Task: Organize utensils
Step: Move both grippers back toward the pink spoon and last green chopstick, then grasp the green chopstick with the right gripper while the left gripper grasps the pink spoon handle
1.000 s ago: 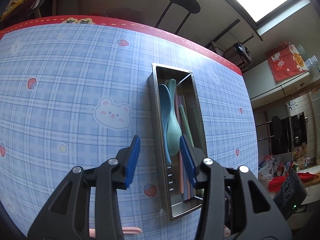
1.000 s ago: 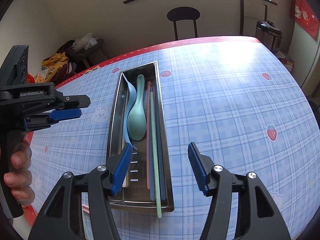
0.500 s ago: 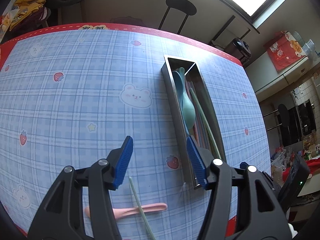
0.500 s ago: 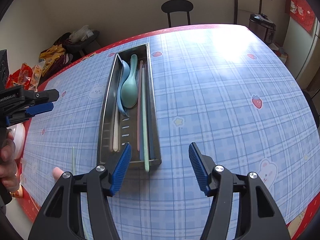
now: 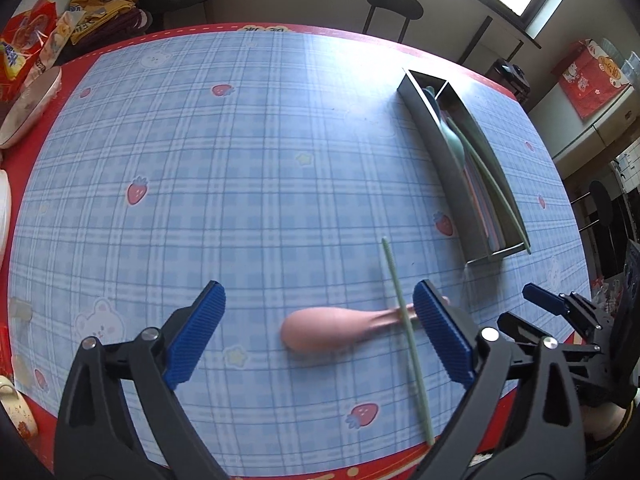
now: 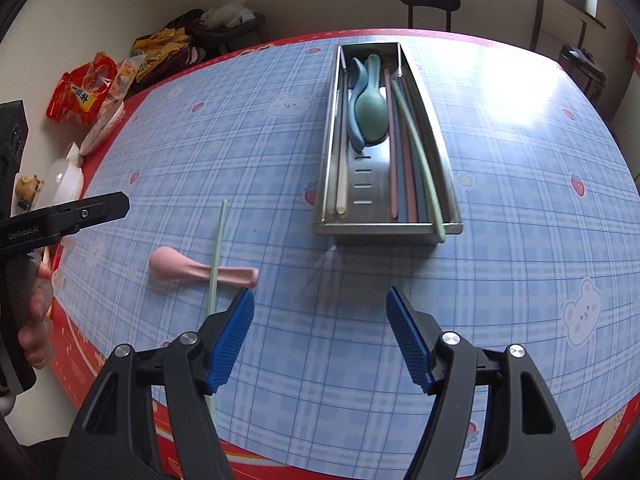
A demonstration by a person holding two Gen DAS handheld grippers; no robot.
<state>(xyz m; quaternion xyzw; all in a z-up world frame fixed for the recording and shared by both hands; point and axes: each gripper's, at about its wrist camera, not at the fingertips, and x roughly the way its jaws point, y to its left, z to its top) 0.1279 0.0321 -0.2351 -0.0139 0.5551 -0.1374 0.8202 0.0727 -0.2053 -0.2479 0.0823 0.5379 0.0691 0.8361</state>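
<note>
A pink spoon (image 5: 332,328) lies on the blue checked tablecloth near the front edge, with a pale green chopstick (image 5: 406,332) lying across its handle. My left gripper (image 5: 320,332) is open and empty, its jaws either side of the spoon, above it. A steel utensil tray (image 6: 444,152) holds blue and teal spoons (image 6: 370,108) and several chopsticks; one green chopstick overhangs its near end. My right gripper (image 6: 320,336) is open and empty, in front of the tray, right of the pink spoon (image 6: 180,268) and the loose chopstick (image 6: 218,248).
Snack bags (image 6: 82,94) and white dishes (image 5: 28,108) sit at the table's left edge. A mug (image 5: 16,412) stands at the near left corner. A black stool (image 5: 394,4) stands beyond the far edge. The tray (image 5: 436,152) lies at the right in the left wrist view.
Both grippers have pulled back from the tray towards the front edge. The left one swung left over the pink spoon and loose chopstick, which now lie between its jaws.
</note>
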